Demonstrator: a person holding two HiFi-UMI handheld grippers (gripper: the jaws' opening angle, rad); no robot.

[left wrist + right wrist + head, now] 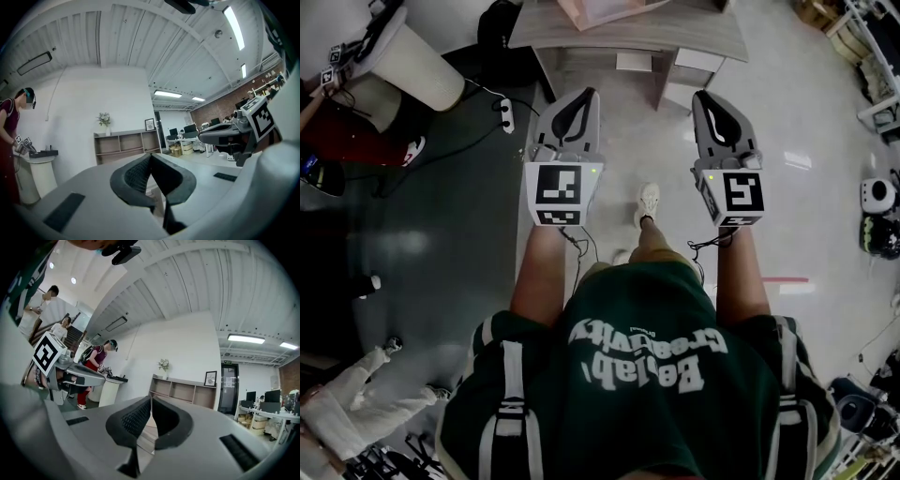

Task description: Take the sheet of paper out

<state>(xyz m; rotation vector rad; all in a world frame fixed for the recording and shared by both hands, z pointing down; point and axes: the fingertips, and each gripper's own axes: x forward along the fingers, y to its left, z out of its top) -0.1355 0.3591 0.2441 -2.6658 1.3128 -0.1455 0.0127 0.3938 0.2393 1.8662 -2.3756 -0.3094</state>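
Note:
I see no sheet of paper in any view. In the head view both grippers are held out level over the floor, short of a grey desk (675, 37). A pale pink flat thing (600, 11) lies on the desk at the top edge, and what it holds is hidden. My left gripper (587, 94) is shut with nothing between its fingers. My right gripper (703, 96) is shut and empty too. In the left gripper view the jaws (150, 157) meet at their tips. In the right gripper view the jaws (151, 399) also meet.
A white round pedestal (412, 56) stands at the back left, with a person in dark red (337, 131) beside it. A power strip (504, 114) and its cable lie on the dark floor. A low open shelf (124, 145) lines the far wall. Clutter (877, 197) sits at the right.

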